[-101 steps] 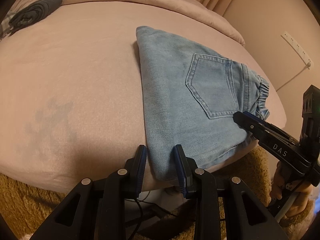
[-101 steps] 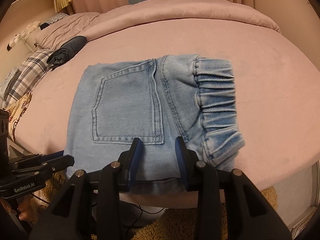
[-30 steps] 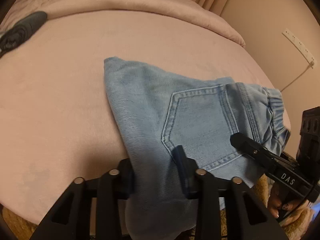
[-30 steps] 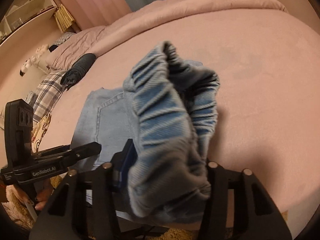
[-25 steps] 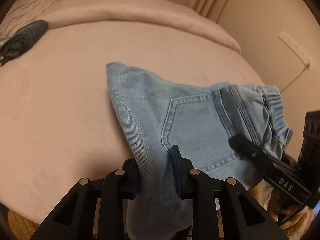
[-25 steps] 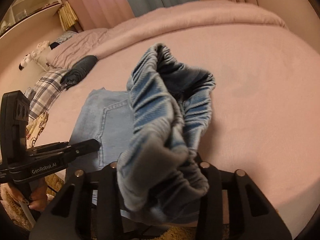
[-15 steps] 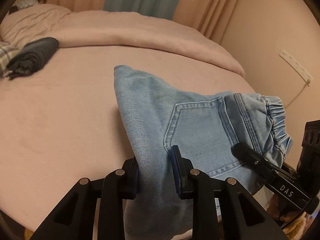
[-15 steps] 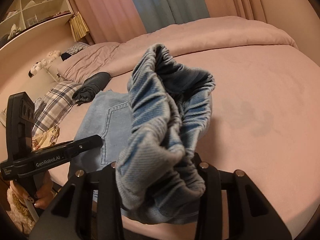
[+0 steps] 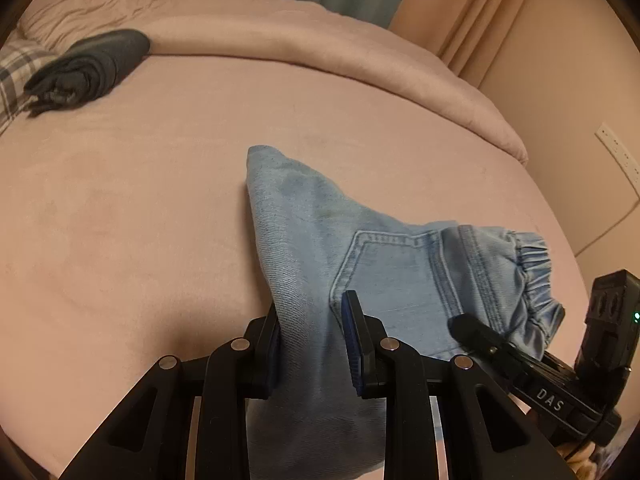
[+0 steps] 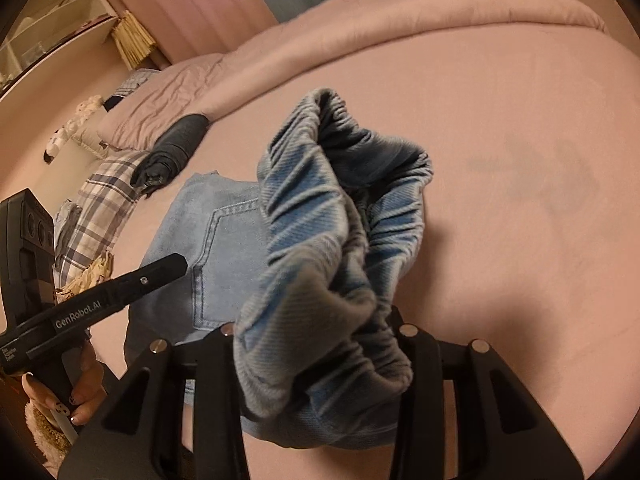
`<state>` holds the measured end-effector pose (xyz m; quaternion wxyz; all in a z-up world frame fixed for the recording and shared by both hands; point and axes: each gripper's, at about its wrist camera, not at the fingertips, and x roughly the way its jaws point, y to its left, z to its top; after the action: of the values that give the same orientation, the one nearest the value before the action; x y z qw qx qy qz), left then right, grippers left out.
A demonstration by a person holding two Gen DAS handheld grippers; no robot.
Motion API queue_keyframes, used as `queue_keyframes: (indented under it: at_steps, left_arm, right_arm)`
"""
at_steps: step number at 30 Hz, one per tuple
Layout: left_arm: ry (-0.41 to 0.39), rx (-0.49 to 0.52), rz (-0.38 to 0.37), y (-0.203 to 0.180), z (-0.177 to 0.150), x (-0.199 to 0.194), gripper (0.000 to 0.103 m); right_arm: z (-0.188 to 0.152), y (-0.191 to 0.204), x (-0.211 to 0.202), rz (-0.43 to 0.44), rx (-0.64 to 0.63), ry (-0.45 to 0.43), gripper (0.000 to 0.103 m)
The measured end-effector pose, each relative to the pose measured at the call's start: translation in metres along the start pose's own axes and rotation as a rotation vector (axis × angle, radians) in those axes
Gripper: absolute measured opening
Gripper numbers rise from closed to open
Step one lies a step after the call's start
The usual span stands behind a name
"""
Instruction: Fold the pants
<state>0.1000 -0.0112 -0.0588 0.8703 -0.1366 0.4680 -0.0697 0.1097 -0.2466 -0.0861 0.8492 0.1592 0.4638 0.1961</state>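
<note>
The folded light-blue denim pants (image 9: 384,264) hang lifted above the pink bed (image 9: 120,208), back pocket facing up. My left gripper (image 9: 314,340) is shut on the pants' near folded edge. My right gripper (image 10: 316,344) is shut on the elastic waistband end (image 10: 340,240), which bunches up over its fingers and hides them. The right gripper also shows in the left wrist view (image 9: 520,364) at the lower right, and the left gripper shows in the right wrist view (image 10: 120,284) at the lower left.
A rolled dark garment (image 9: 88,68) lies at the bed's far left, beside a plaid pillow (image 10: 100,204). A folded pink duvet (image 9: 320,48) runs along the back. Curtains and a wall with a power strip (image 9: 616,152) stand behind and to the right.
Both grippers have closed on the pants' near edge and lifted it off the bed. In the last second they carried it farther over the bed.
</note>
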Motion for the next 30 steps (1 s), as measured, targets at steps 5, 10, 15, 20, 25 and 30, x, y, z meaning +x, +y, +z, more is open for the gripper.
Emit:
queue_keyframes:
  at_steps: [5, 10, 15, 20, 25, 30]
  left_arm:
    - [0.013, -0.013, 0.026, 0.002, -0.001, 0.011, 0.025]
    - [0.014, -0.008, 0.062, 0.003, -0.006, 0.017, 0.025]
    - [0.011, -0.046, 0.052, 0.006, -0.009, 0.019, 0.025]
    - [-0.015, -0.078, 0.060, 0.007, -0.017, 0.006, 0.025]
    - [-0.041, -0.123, 0.003, 0.010, -0.026, -0.024, 0.066]
    - [-0.117, -0.099, -0.003, -0.001, -0.035, -0.070, 0.090]
  right_arm:
    - [-0.001, 0.006, 0.003, -0.014, -0.026, -0.004, 0.043]
    - [-0.004, 0.006, 0.011, -0.059, -0.030, 0.013, 0.049]
    - [-0.005, 0.005, 0.012, -0.089, -0.037, 0.014, 0.056]
    - [-0.005, 0.004, 0.006, -0.133, -0.031, 0.012, 0.072]
    - [-0.005, 0.009, -0.019, -0.219, -0.063, -0.040, 0.086]
    - [-0.005, 0.021, -0.055, -0.230, -0.105, -0.131, 0.101]
